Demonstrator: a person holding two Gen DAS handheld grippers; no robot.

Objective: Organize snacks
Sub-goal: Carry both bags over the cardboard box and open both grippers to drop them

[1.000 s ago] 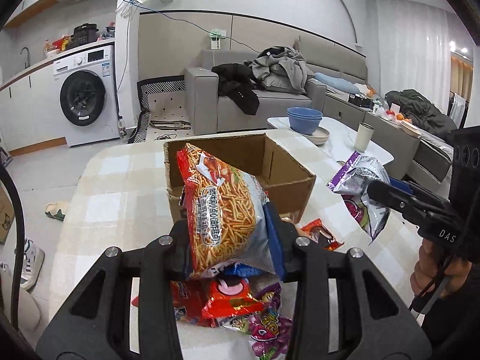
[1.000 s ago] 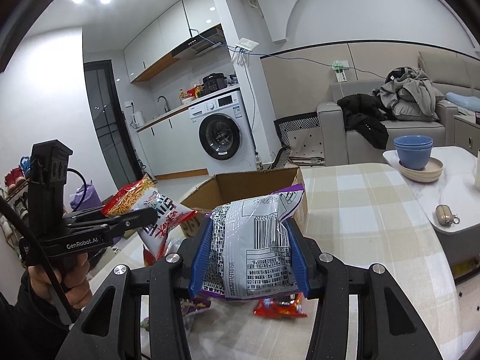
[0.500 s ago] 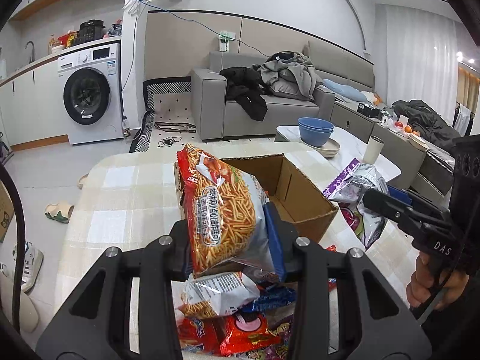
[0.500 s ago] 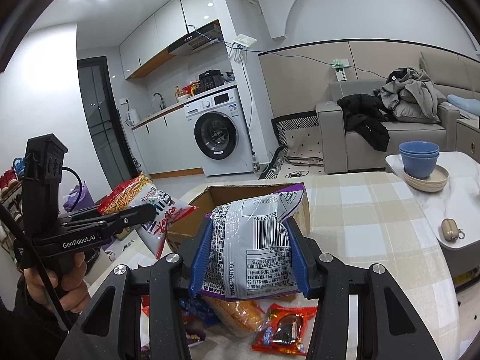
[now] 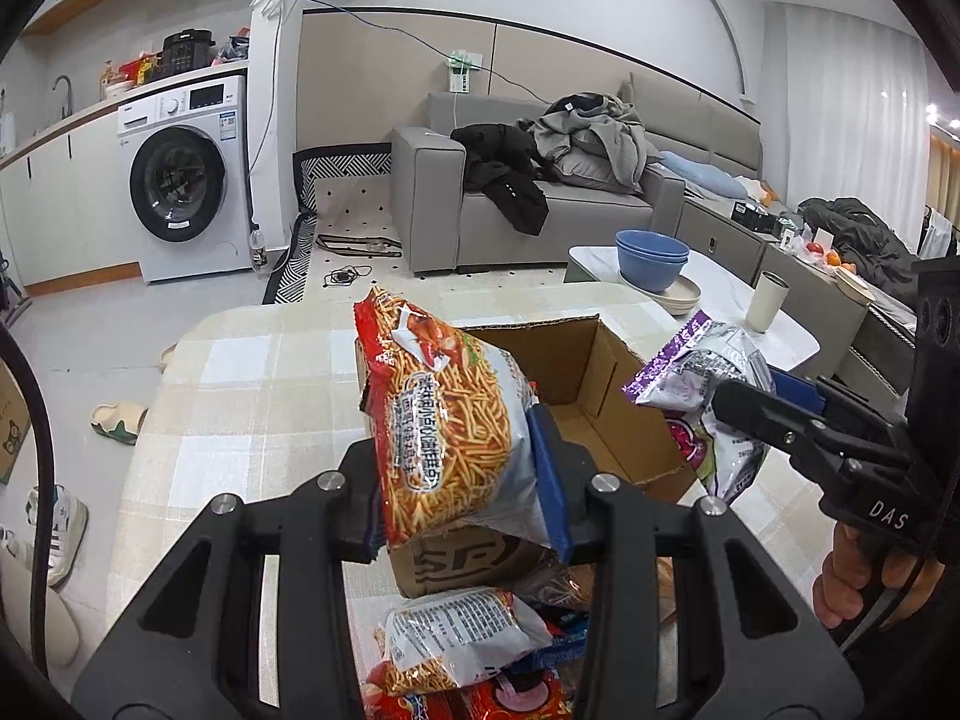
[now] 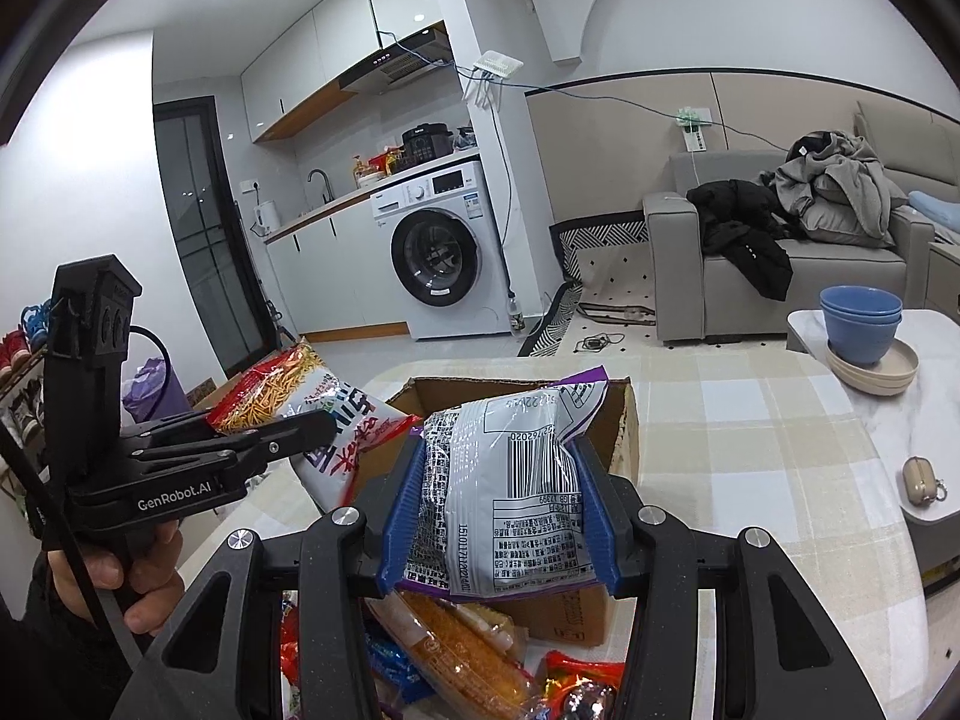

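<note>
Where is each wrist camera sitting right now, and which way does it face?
Left wrist: sits on the left gripper, looking over the orange-red noodle-snack bag it clamps toward the open brown cardboard box and grey sofa; the right gripper and hand show at right.
Right wrist: sits on the right gripper, looking over its silver-purple snack bag toward the white washing machine; the left gripper and hand show at left.
Shared: box, both bags, checked tablecloth, sofa, washing machine.

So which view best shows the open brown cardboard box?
The left wrist view: the open brown cardboard box shows its inside walls and torn rim. In the right wrist view the silver and purple snack bag hides most of it, leaving only rim and a side.
</note>
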